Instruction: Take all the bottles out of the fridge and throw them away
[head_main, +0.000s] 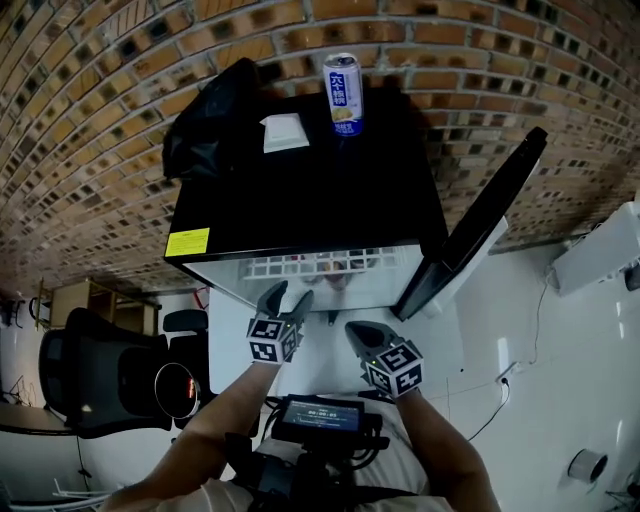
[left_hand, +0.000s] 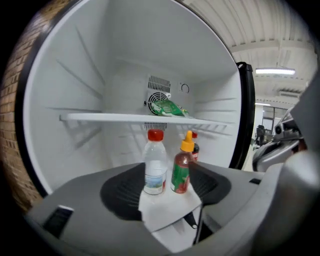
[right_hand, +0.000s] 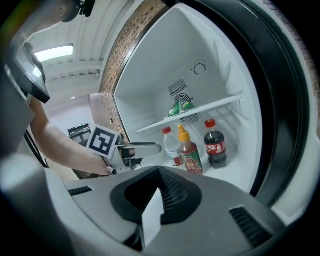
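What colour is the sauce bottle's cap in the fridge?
Yellow-orange pointed cap on the red sauce bottle; clearest in left gripper view.

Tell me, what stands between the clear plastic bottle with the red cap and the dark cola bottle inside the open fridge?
A red sauce bottle with a yellow nozzle cap stands there, as the right gripper view shows.

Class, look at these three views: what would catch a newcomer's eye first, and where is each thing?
The small black fridge stands open against a brick wall, with a tall can on its top. On its white floor stand three bottles close together: a water bottle, a sauce bottle and a cola bottle. The left gripper and right gripper point toward its opening.
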